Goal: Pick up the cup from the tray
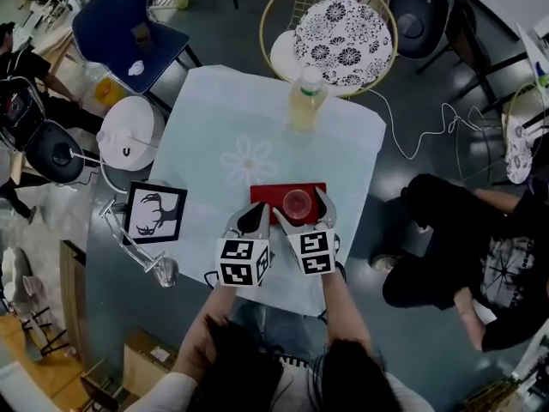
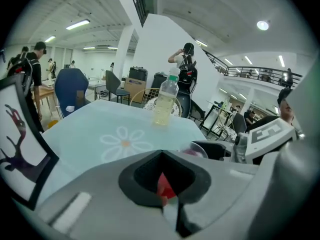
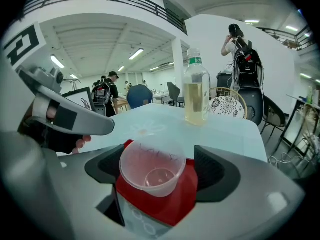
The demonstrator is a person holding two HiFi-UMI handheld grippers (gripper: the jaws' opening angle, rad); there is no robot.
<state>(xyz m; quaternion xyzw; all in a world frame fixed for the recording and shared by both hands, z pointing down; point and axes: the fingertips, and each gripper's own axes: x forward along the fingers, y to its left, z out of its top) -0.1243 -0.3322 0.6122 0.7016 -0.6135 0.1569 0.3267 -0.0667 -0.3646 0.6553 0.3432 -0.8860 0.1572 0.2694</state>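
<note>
Frame with a black deer print (image 1: 155,212) stands on the worktop (image 1: 214,114), left of the left tool (image 1: 254,216), near it but apart. We read the left tool's jaws as pressed together with nothing pinched. Through the notch in its dark pads we see only a sliver of the red tray (image 1: 267,193). In the head view its tip sits at the tray's near left edge. The two tools lie just beside each other, marker cubes side by side.

The tray lies flat on the worktop under both tips. Ahead of the left tool, past the tray, we see a pale flower print (image 1: 248,160) on the worktop cover.

The right tool (image 1: 298,204) has its jaws spread, one on each side of the cup (image 3: 152,166). The cup is clear plastic, upright and empty, and stands on the tray between the two dark pads. We see a thin gap at the right pad; at the left pad we cannot tell touch from gap.

Farther ahead of the right tool, well past the tray, a capped bottle (image 1: 305,99) of pale yellow liquid stands upright. Off the worktop, well to the right of the right tool, a person in dark clothes (image 1: 467,247) sits low.
</note>
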